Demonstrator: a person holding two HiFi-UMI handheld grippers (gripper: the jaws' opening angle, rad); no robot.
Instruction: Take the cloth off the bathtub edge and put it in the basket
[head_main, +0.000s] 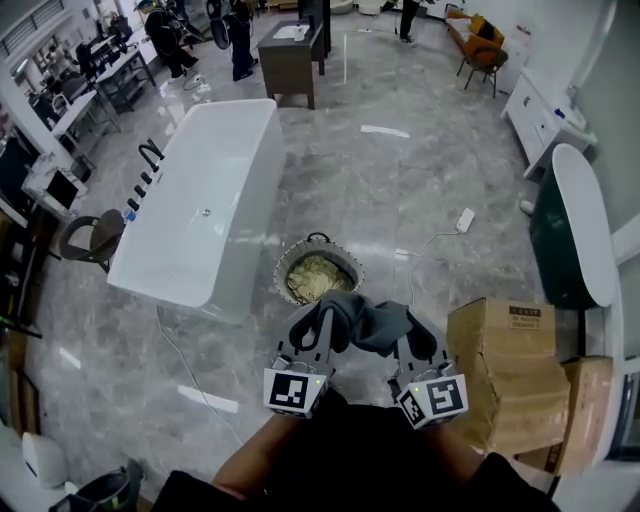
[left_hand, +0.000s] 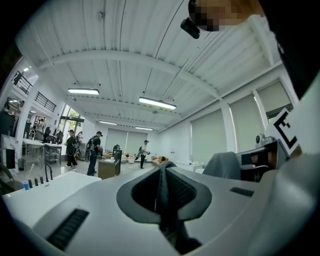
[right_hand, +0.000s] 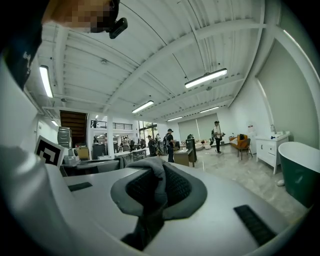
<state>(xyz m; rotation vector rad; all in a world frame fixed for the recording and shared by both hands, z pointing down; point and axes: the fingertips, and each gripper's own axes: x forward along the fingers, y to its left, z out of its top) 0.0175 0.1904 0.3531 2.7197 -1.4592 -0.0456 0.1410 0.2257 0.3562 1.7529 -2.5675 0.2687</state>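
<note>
Room: grey marble floor (head_main: 400, 190) of a wide showroom, seen steeply from your head view.
Head view only: white bathtub (head_main: 175, 295) at your left, basket (head_main: 352, 262) just ahead of your grippers, cardboard boxes (head_main: 510, 370) at your right.
Gripper views only: ceiling with strip lights (right_hand: 206, 78) and people (left_hand: 94, 147) standing far off (both cameras tilt upward).
Shared by two views: green tub (right_hand: 300, 175) on your right, in the right gripper view and the head view.
Basket contents: a pale fabric (head_main: 316, 278), crumpled, fills the bottom.
Task item: grey cloth (head_main: 365, 320) is off the bathtub and hangs bunched between your two grippers, on your side of the basket's rim and not inside it.
Left gripper (head_main: 322, 322): jaws pressed together on a thin fold of the cloth.
Right gripper (head_main: 410, 335): jaws likewise clamped on a thicker fold, which drapes over the top of the jaws.
</note>
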